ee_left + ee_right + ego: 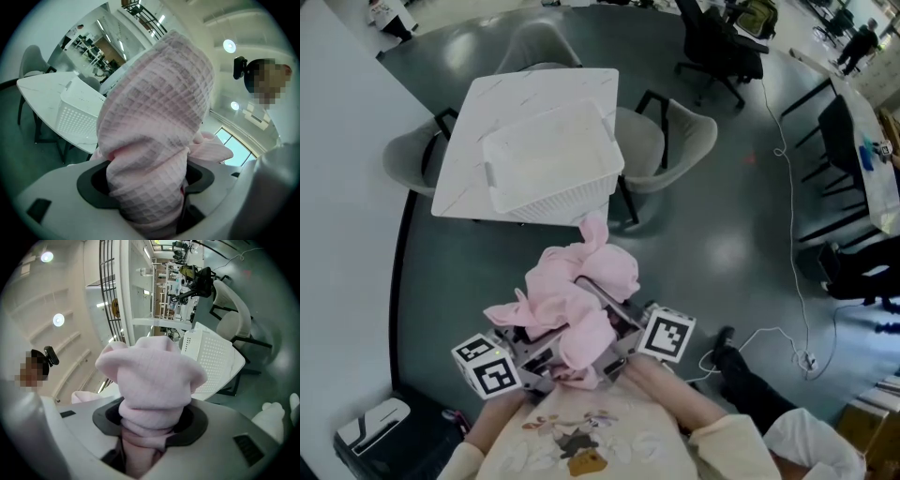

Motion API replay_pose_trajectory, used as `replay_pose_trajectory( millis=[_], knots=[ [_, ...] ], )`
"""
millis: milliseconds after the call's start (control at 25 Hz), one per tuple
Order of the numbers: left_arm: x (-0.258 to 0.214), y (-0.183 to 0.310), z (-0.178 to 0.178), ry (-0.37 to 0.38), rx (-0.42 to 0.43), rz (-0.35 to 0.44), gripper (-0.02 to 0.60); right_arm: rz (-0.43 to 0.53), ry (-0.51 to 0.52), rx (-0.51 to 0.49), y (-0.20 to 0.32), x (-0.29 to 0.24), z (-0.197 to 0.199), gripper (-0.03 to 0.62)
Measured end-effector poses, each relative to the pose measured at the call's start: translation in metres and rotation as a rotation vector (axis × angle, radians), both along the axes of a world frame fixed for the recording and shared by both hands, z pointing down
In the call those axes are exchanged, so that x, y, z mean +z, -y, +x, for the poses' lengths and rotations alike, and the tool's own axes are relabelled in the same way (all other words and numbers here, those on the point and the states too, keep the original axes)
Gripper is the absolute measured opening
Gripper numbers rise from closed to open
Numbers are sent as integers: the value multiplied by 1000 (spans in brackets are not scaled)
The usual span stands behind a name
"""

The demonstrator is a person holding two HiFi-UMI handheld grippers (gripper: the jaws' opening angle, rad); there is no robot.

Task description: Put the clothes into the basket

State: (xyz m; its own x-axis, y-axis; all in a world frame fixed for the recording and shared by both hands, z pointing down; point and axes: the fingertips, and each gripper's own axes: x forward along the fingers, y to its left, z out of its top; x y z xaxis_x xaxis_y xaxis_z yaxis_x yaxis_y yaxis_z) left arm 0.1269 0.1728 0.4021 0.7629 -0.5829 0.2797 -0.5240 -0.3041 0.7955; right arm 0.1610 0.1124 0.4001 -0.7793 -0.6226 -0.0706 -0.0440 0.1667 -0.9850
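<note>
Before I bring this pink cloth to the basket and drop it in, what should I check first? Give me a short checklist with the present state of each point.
1. Left gripper fingers clamp the pink garment: ok.
2. Right gripper fingers clamp the same garment: ok.
3. Basket upright on the table, top open: ok.
4. Basket has free room: ok, it looks empty.
5. Garment above the basket: not ok, it is short of the table edge.
6. Loose ends will clear the rim: cannot tell.
</note>
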Motion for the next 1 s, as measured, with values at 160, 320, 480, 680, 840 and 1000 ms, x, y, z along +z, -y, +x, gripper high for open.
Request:
replay_pose_trajectory(
  millis=[160, 320, 480, 680, 840, 1000],
  knots=[
    [7, 30, -11, -6, -13, -7, 357, -12, -3, -11, 30, 7, -13, 202],
    [5, 73, -26, -18, -4, -15, 357, -11, -18, -5, 73, 5, -27, 202],
    [-2, 123, -42, -18, 10, -6, 357, 3, -14, 4, 124, -4, -43, 202],
    [-10, 183, -62, -26, 22, 7, 357, 21, -29, 14, 182, -12, -62, 202],
    [-13, 218, -80, -32, 39, 8, 357, 31, -38, 27, 217, -17, -79, 202],
    [-18, 253, -99, -18, 53, 22, 357, 47, -31, 44, 252, -22, -96, 202]
  ],
)
